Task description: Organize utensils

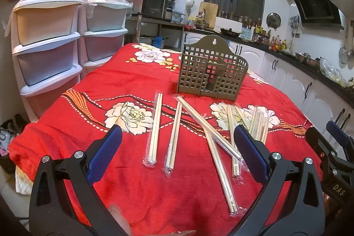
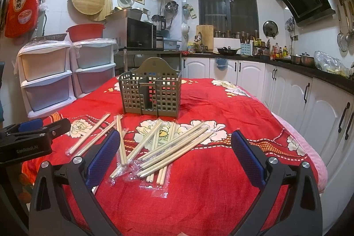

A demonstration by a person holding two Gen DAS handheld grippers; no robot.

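Chopsticks: you have wrapped pairs of chopsticks (image 1: 156,127) lying flat on the red tablecloth (image 1: 132,169), ahead of both your grippers. From your right gripper's camera most of them sit in a loose crossed heap (image 2: 168,147) between its fingers and a little to the left.
Separate pairs: seen from your left gripper, two pairs lie side by side in front of it, and two more (image 1: 212,129) cross each other toward its right finger.
Holder: the grey lattice utensil holder (image 1: 212,74) stands upright beyond the chopsticks, farther from you than any pair. No chopsticks can be seen in its compartments.
In the way: nothing stands between your grippers and the chopsticks. The overlapping pairs in the heap lie on top of one another.
Around: plastic drawer units (image 2: 48,81) stand off the table's far left; white cabinets (image 2: 287,90) and a dark counter run along your right.
Left gripper: your left gripper (image 1: 177,138) hovers above the near table edge, fingers spread wide, holding nothing.
Right gripper: your right gripper (image 2: 176,143) is level with it, just to its right, fingers equally wide, holding nothing.
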